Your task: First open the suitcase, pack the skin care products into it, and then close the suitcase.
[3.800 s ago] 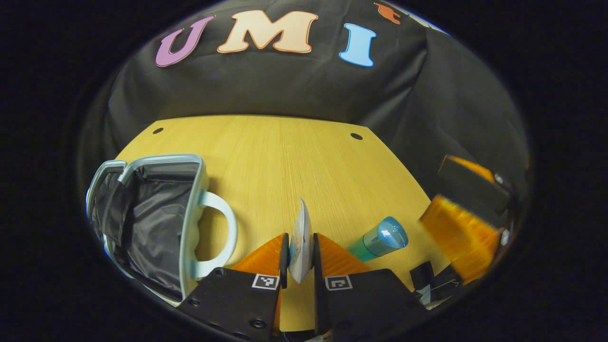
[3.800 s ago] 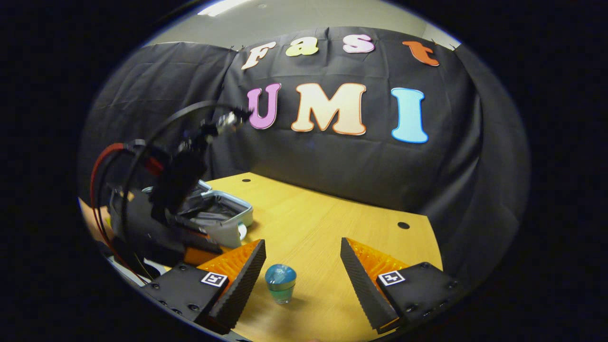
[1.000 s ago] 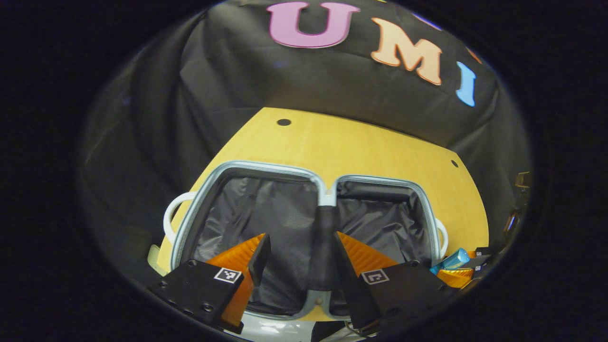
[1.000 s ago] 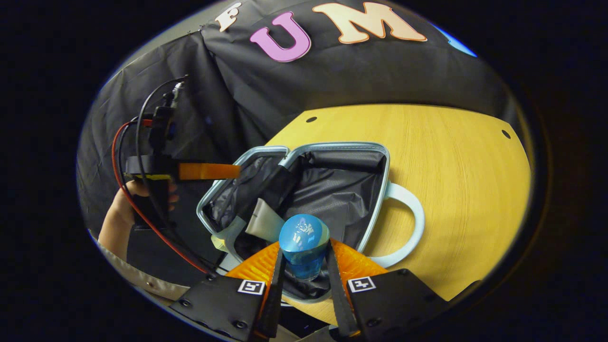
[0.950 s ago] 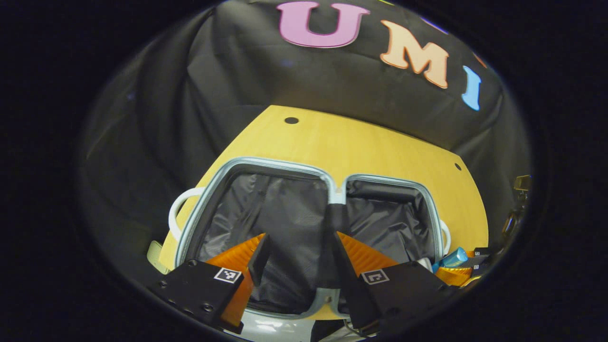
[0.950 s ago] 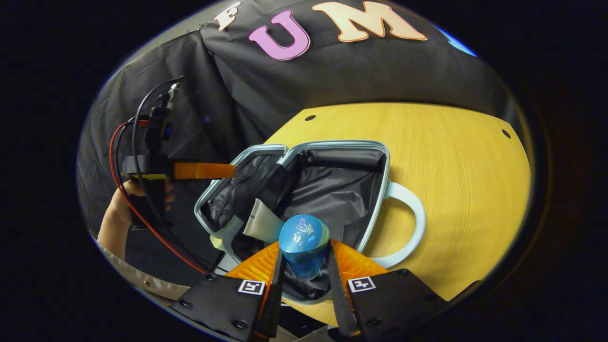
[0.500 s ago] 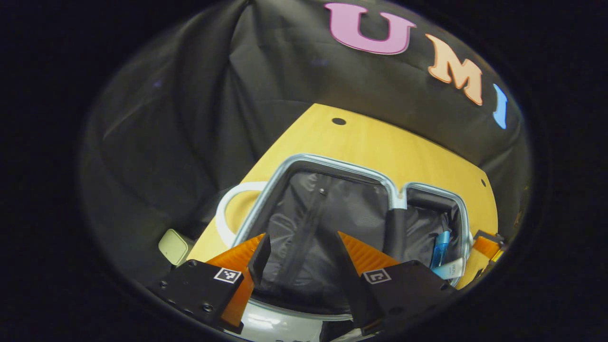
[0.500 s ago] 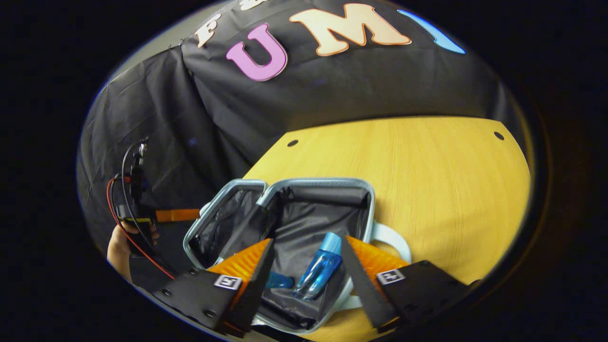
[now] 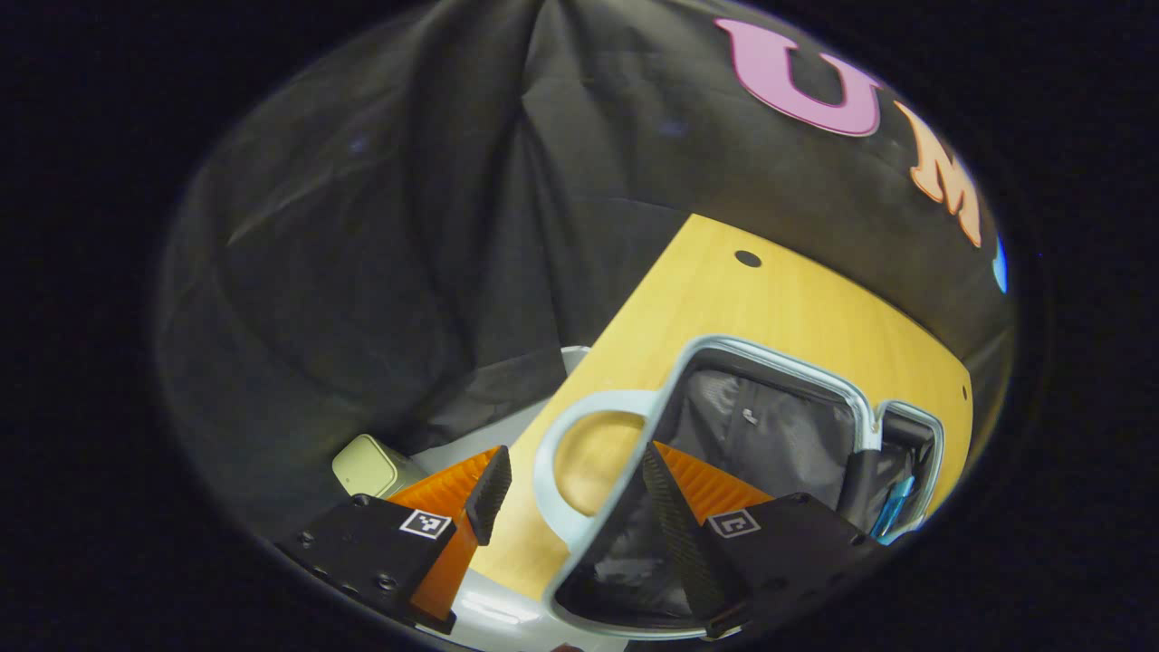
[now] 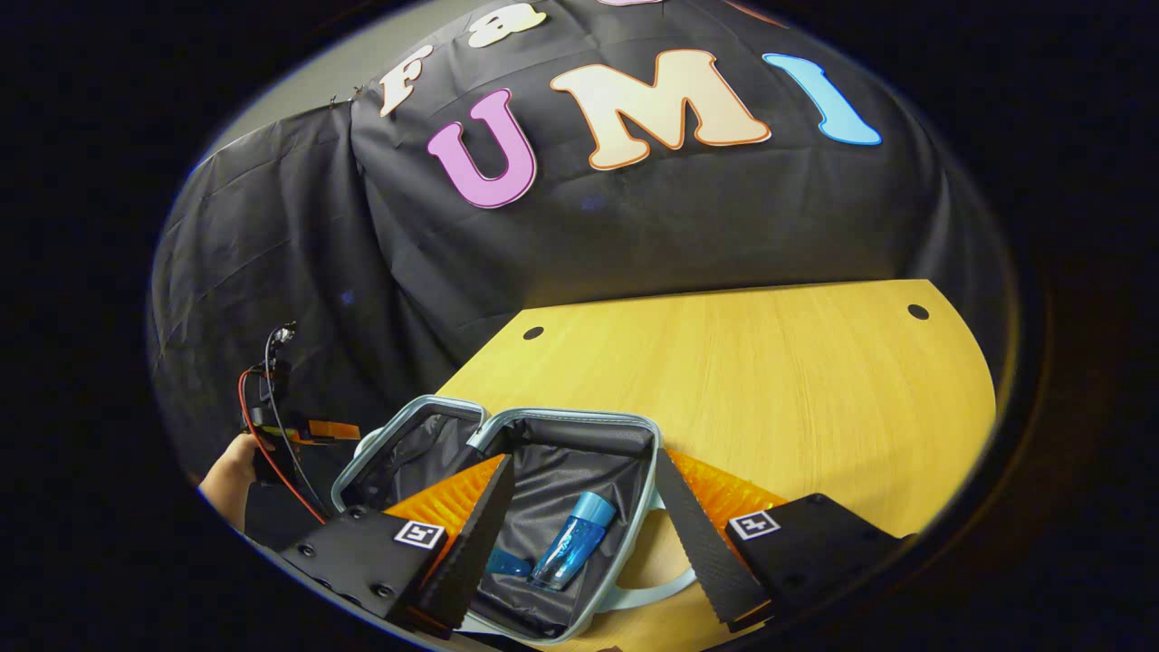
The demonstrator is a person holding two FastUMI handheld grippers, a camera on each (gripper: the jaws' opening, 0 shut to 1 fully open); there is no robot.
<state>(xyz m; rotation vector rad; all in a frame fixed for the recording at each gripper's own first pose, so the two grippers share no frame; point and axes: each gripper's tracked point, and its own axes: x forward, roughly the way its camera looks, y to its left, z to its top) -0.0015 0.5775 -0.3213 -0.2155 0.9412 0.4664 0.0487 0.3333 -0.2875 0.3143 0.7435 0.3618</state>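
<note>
Suitcase lies open on the wooden table in my left gripper view, ahead and to the right of my left gripper, whose fingers stand wide with nothing between them; the pale carry handle sits in the gap. Blue bottle shows in the far half.

Right gripper view: my right gripper is spread wide and empty, above the open suitcase. The blue bottle lies on the dark lining between my fingers. Left gripper, held in a hand, is off to the left beyond the case.
</note>
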